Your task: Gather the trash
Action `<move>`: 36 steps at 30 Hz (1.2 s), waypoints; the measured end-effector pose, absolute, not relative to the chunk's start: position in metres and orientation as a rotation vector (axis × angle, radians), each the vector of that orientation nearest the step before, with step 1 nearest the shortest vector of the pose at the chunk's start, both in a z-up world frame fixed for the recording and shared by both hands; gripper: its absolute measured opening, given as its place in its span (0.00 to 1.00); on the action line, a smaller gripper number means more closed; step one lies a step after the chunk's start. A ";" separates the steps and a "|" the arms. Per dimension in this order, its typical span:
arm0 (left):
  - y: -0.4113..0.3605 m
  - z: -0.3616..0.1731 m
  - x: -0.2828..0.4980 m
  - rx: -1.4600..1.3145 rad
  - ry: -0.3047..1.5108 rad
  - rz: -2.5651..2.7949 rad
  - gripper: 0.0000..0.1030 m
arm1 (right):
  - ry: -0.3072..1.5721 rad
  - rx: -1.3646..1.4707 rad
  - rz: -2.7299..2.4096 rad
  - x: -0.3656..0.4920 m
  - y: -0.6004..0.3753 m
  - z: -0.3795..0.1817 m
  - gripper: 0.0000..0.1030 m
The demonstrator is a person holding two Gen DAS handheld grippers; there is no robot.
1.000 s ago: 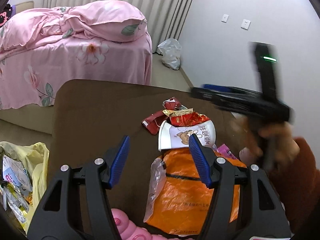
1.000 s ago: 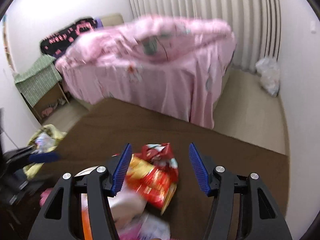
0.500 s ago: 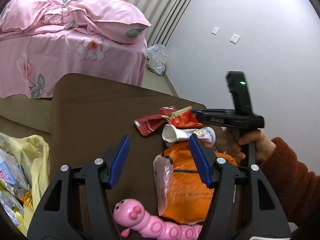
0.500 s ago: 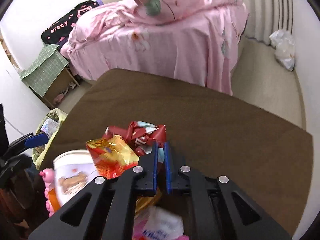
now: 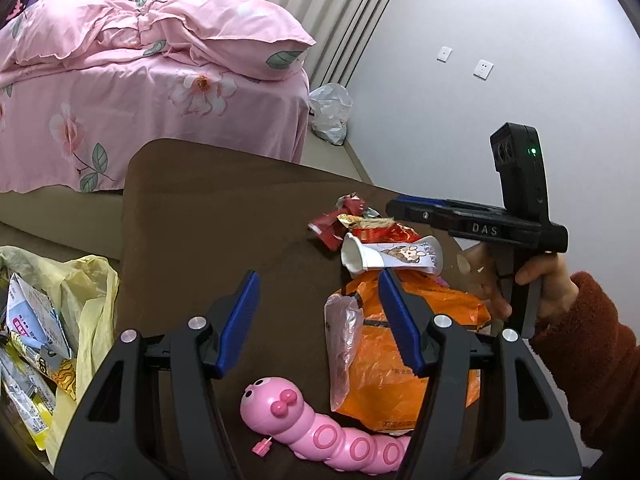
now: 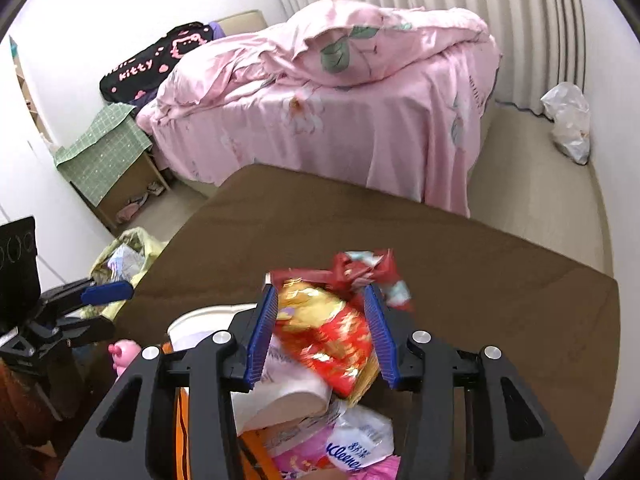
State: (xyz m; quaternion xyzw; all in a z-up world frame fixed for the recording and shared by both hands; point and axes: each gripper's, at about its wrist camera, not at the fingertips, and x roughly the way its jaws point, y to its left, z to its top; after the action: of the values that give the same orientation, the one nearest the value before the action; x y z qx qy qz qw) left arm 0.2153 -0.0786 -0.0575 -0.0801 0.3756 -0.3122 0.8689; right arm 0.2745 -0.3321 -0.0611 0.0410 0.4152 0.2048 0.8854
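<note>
On the brown table (image 5: 220,208) lies a trash pile: a red wrapper (image 5: 332,228), a red-gold snack bag (image 6: 324,328), a lying paper cup (image 5: 392,256), an orange bag (image 5: 400,360) and a Kleenex pack (image 6: 356,440). My right gripper (image 6: 320,292) hangs over the pile, its jaws opening. The snack bag sits between its blue pads without being pinched. My left gripper (image 5: 316,280) stands open above bare table just left of the orange bag, with nothing in it. From the left wrist view, the right gripper (image 5: 396,208) reaches in from the right, held by a hand in a rust sleeve.
A yellow trash bag (image 5: 80,300) full of wrappers stands off the table's left side. A pink caterpillar toy (image 5: 312,420) lies near the table's front. A pink bed (image 5: 140,80) is behind, with a white plastic bag (image 5: 330,112) on the floor by the wall.
The right gripper was open a second ago, shut with nothing between its pads half a second ago, and has now reopened astride the red-gold snack bag. The left gripper stayed open and shifted slightly.
</note>
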 end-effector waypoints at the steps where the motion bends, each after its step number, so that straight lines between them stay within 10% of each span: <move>1: -0.078 -0.058 0.216 -0.171 0.788 -0.652 0.57 | 0.871 0.071 0.434 0.272 -0.330 -0.063 0.41; 30: -0.085 -0.061 0.208 -0.122 0.778 -0.665 0.57 | 1.032 0.229 0.265 0.290 -0.381 -0.117 0.51; 36: -0.091 -0.060 0.205 -0.101 0.774 -0.676 0.58 | 0.991 0.053 0.284 0.265 -0.350 -0.095 0.11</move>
State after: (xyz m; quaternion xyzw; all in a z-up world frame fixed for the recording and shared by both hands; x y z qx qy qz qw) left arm 0.2055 -0.0909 -0.0600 -0.0481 0.3700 -0.3233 0.8696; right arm 0.2649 -0.3496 -0.0951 0.0252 0.4740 0.1358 0.8696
